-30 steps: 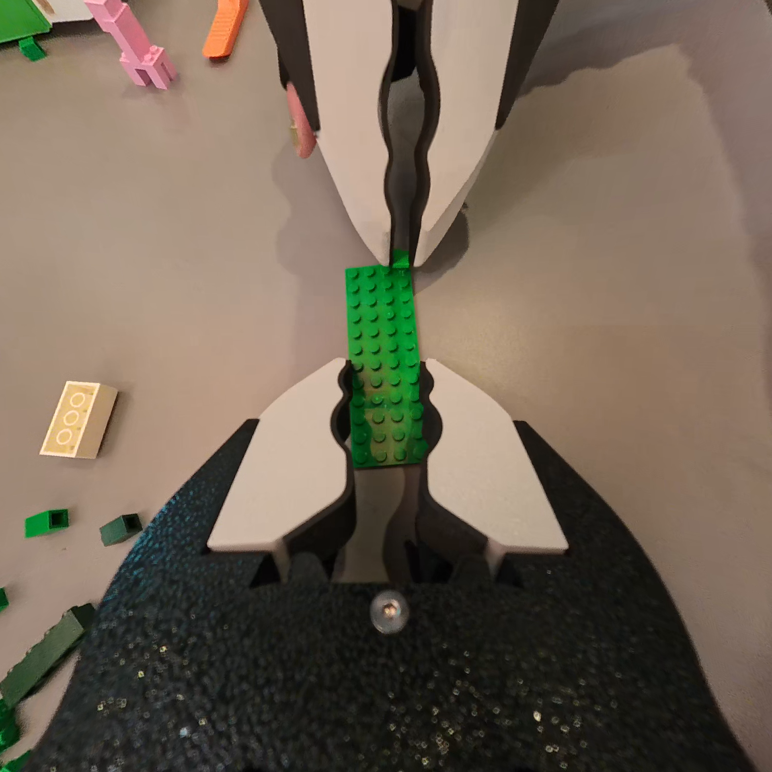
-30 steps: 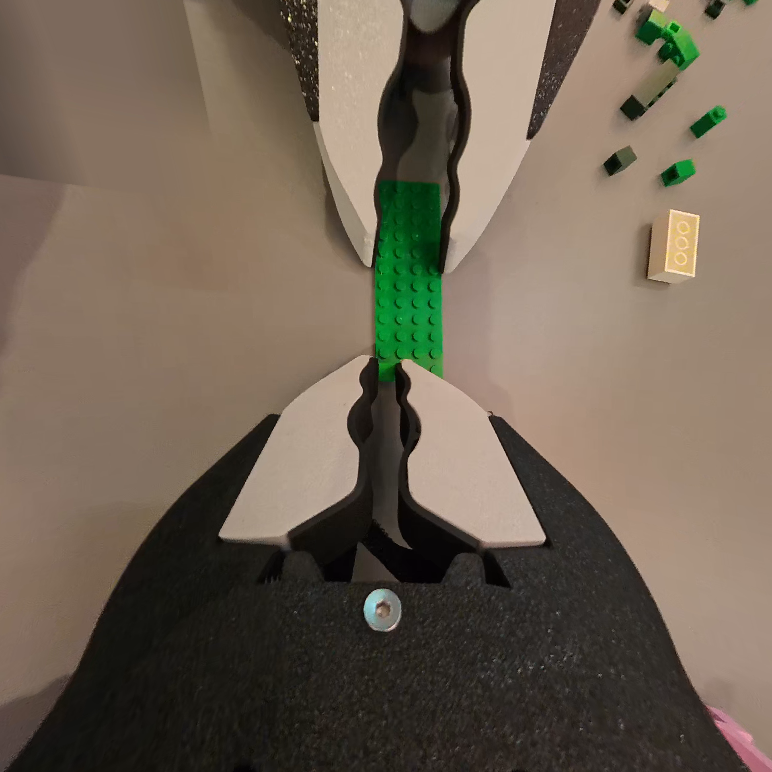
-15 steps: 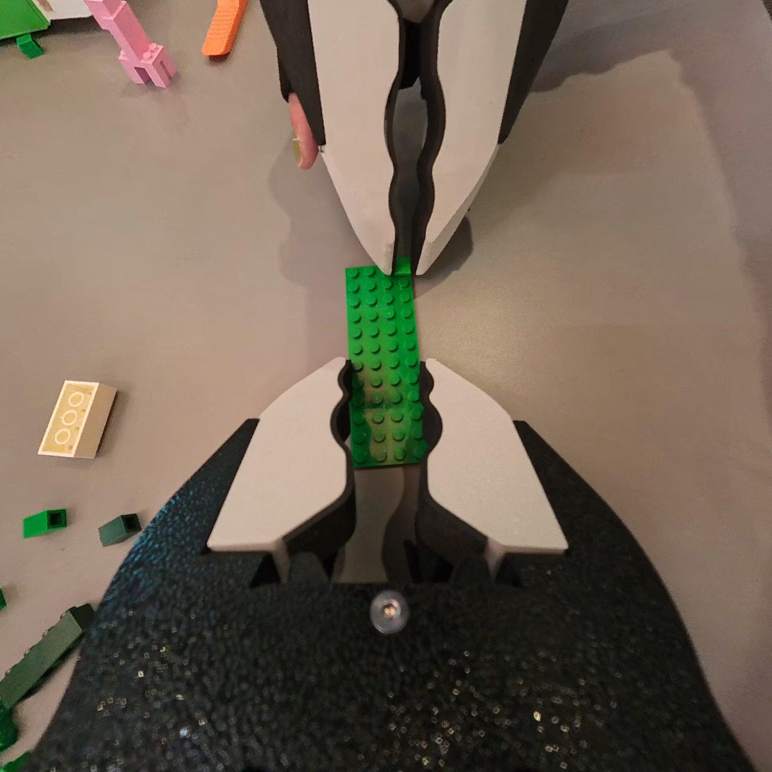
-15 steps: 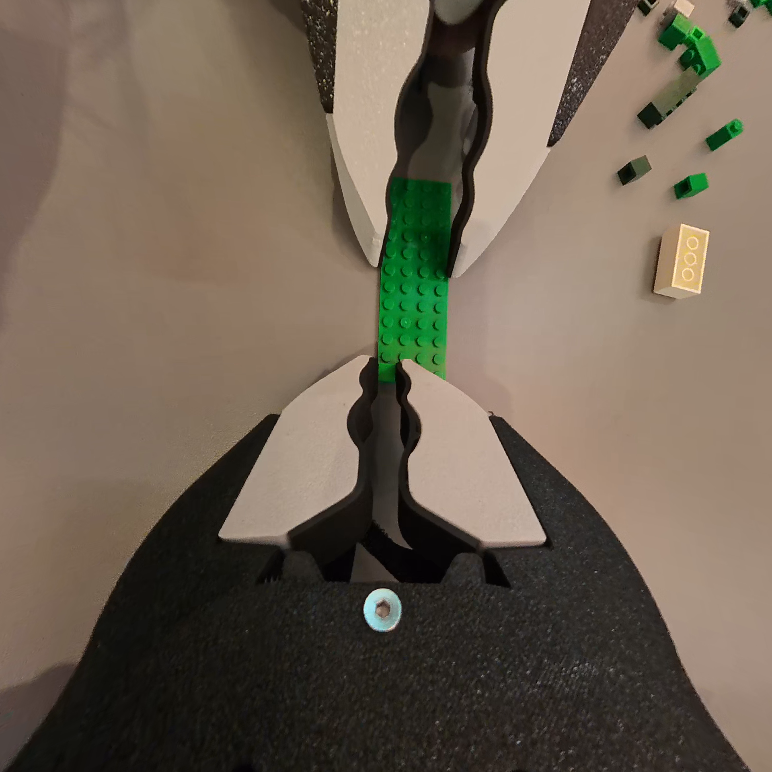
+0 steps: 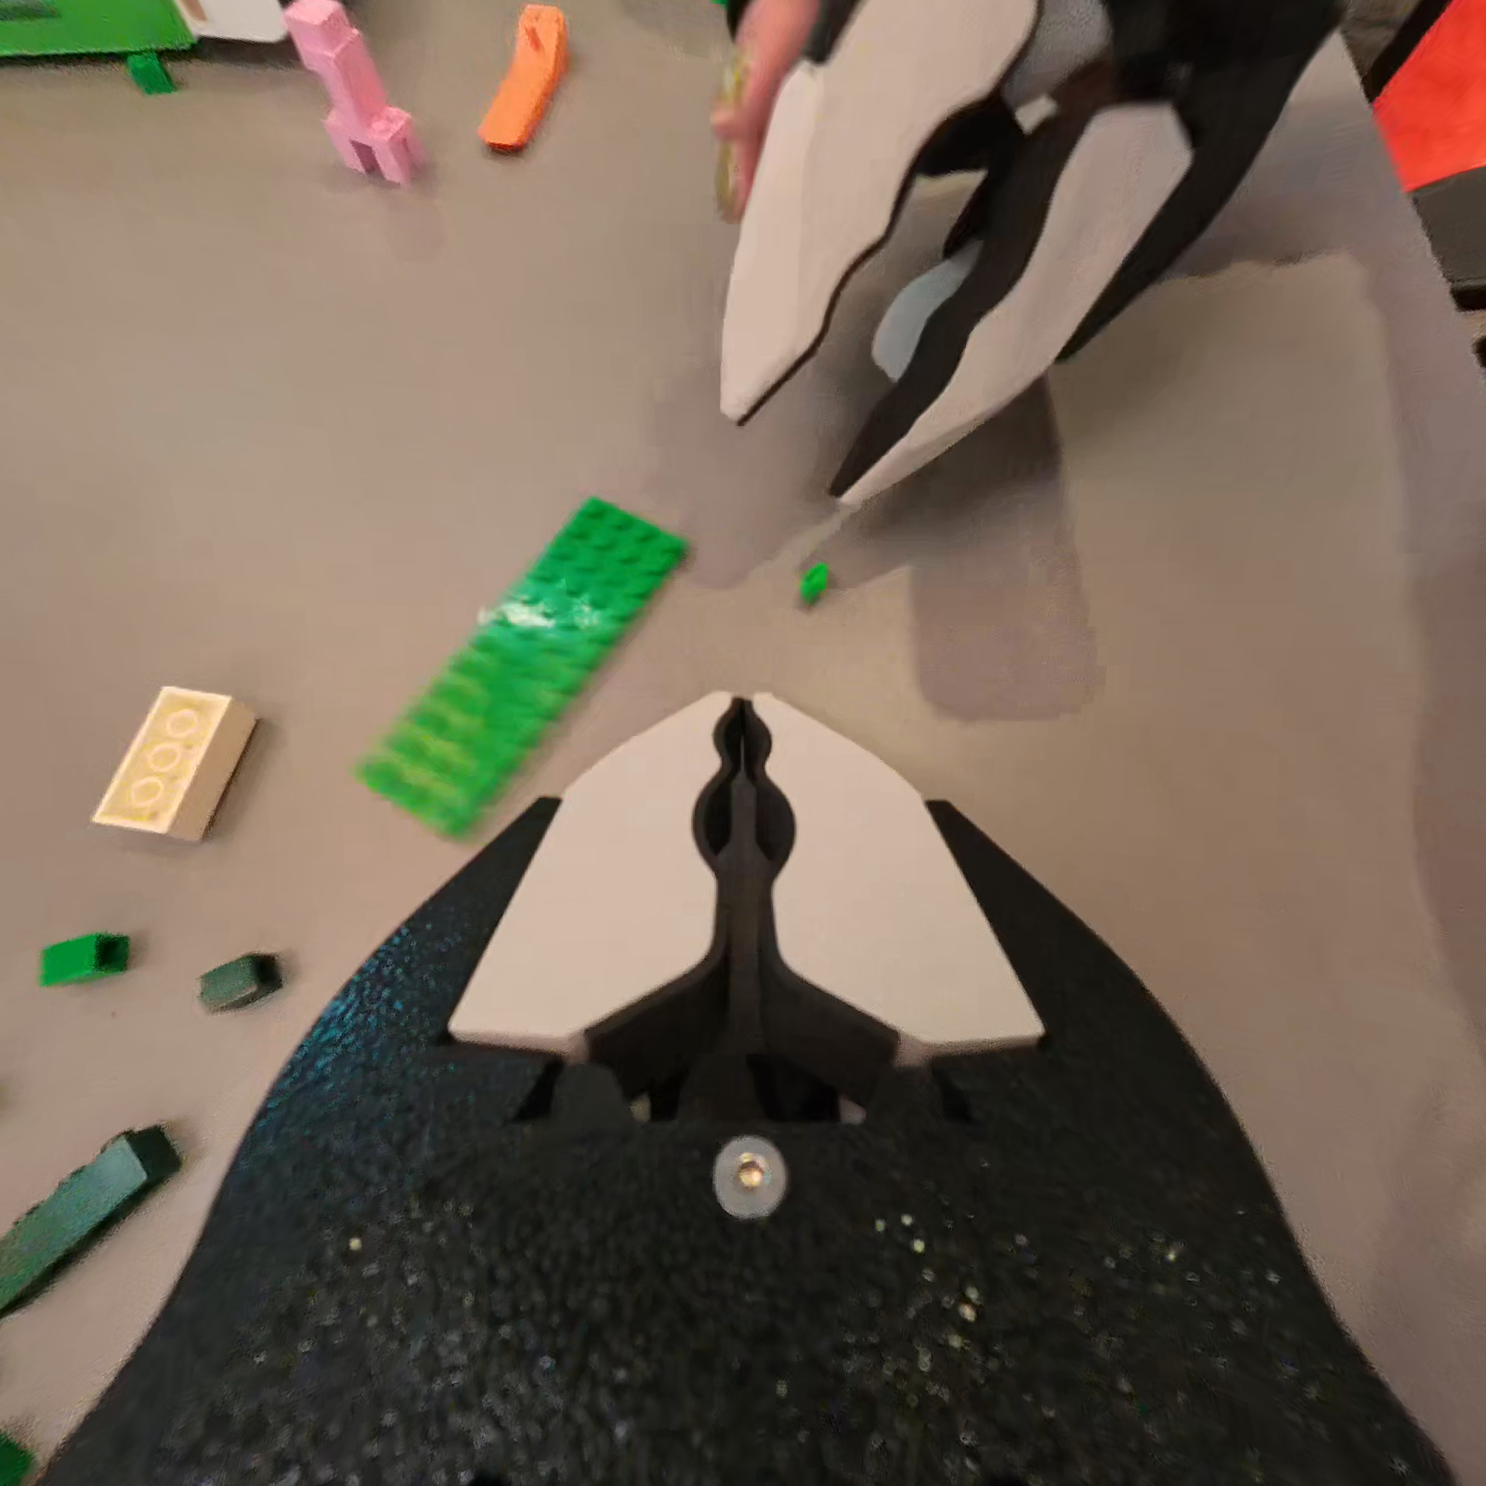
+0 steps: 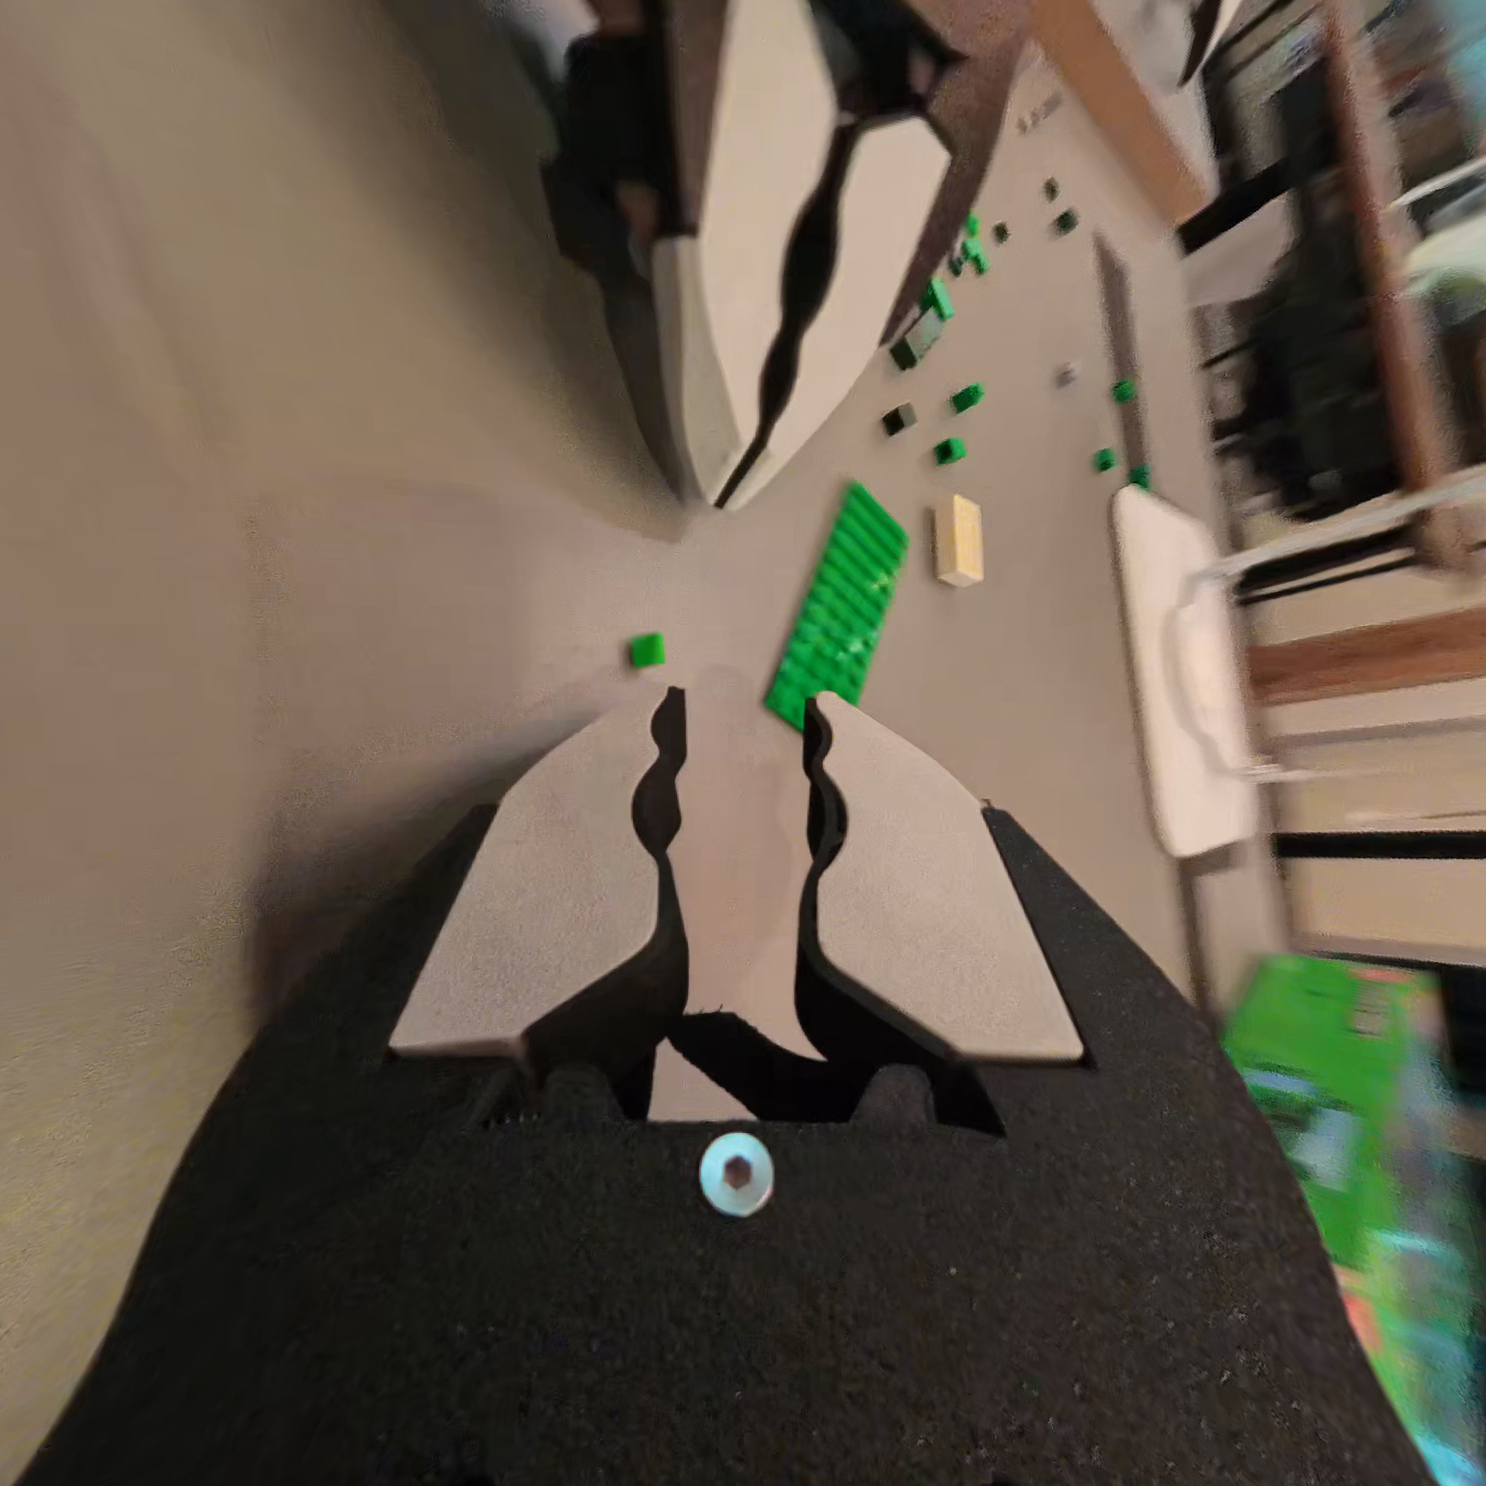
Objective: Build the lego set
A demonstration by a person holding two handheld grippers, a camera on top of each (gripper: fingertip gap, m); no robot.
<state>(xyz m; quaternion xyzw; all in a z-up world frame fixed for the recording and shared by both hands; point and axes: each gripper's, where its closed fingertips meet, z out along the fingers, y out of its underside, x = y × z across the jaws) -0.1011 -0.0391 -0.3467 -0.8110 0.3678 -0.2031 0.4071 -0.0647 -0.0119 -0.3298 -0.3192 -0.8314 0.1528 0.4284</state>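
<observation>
A bright green studded plate (image 5: 523, 667) lies flat on the grey table, slanted, left of my left gripper (image 5: 740, 704). That gripper is shut with nothing between its pads. A small green piece (image 5: 814, 582) lies loose on the table just beyond the left gripper's tips, apart from the plate. My right gripper (image 6: 744, 695) is open and empty. The plate's near corner (image 6: 840, 595) shows just past its right fingertip and the small piece (image 6: 647, 650) just past its left fingertip. Each gripper also shows in the other's view: the right one (image 5: 792, 450) open, the left one (image 6: 728, 498) shut.
A cream brick (image 5: 173, 764) lies left of the plate. Small green bricks (image 5: 84, 959) and dark green ones (image 5: 240, 981) lie at the left edge. A pink figure (image 5: 358, 104) and an orange piece (image 5: 527, 76) lie far left. A white tray (image 6: 1174, 683) and a green box (image 6: 1359, 1126) are at the right.
My left gripper let go of the plate, drew back and closed on air. My right gripper opened and pulled away. The small green piece now lies loose. The plate swung aside onto the table.
</observation>
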